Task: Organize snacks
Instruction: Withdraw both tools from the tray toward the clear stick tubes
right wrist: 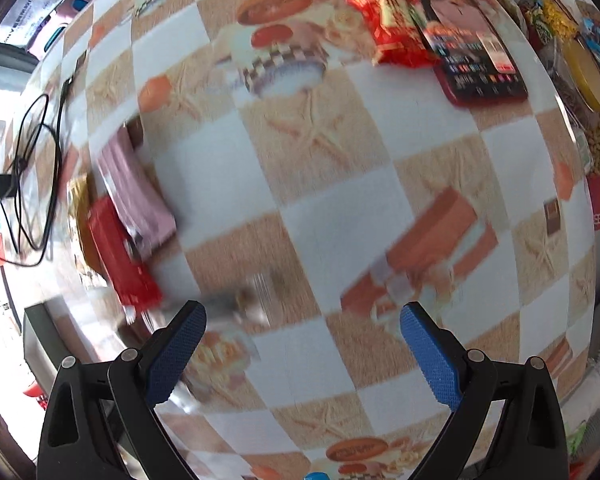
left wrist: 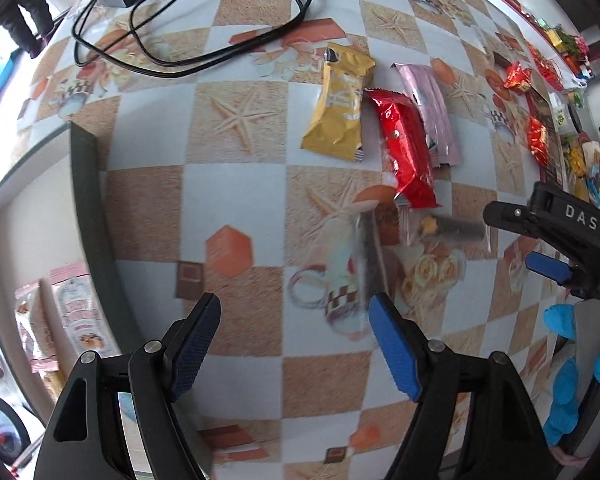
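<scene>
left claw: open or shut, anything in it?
Open and empty. The left claw has its pads wide apart, with only bare tablecloth showing between them.

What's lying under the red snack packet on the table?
The red packet overlaps the pink packet beside it; its lower end rests on the patterned tablecloth. Anything beneath its middle is hidden.

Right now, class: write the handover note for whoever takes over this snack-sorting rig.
Left gripper: open, empty, above the tablecloth.
Right gripper: open, empty.
Snacks: yellow packet, red packet and pink packet lie together mid-table; two clear wrappers with dark sticks just below them. More red snacks far side.
Done: a grey box at the table edge holds some packets.
Left: the rest.
</scene>
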The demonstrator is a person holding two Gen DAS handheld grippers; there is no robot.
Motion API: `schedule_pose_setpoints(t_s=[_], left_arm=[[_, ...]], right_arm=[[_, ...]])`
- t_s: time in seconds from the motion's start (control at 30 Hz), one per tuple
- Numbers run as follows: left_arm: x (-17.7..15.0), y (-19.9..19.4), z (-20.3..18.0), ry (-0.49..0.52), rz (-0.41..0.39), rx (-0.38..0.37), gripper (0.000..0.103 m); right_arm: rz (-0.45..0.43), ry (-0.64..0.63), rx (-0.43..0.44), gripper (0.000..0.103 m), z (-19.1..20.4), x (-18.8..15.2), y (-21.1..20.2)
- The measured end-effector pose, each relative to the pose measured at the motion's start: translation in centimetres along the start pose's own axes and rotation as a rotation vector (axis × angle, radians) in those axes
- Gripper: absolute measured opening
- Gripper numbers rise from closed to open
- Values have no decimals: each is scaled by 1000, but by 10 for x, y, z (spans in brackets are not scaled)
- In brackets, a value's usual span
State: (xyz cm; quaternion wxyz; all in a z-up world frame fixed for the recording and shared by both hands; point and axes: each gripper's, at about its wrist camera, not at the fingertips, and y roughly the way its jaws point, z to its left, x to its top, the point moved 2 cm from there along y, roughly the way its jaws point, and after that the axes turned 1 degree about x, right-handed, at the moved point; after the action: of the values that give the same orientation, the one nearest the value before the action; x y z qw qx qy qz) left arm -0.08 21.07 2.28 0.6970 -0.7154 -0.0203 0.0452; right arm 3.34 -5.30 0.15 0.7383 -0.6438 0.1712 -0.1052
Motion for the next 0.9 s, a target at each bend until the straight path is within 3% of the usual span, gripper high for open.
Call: schedule_pose_setpoints(t_s=[0.17,0.43,0.73,0.9], left_arm=[[6,11,-15,14,-3,34,80],[10,26,-30,38,6,84,82],[15,38,-22,49,20,106,82],[21,39,-19,80,8,114,85]], right_arm=[[-5,-30,-37,98,0,14,10],[21,-125,-94,98,-17,-9,20],[13,-134,-41,102,-66,-24,12],[-16,-254,-2,102,-55,-39,-11]])
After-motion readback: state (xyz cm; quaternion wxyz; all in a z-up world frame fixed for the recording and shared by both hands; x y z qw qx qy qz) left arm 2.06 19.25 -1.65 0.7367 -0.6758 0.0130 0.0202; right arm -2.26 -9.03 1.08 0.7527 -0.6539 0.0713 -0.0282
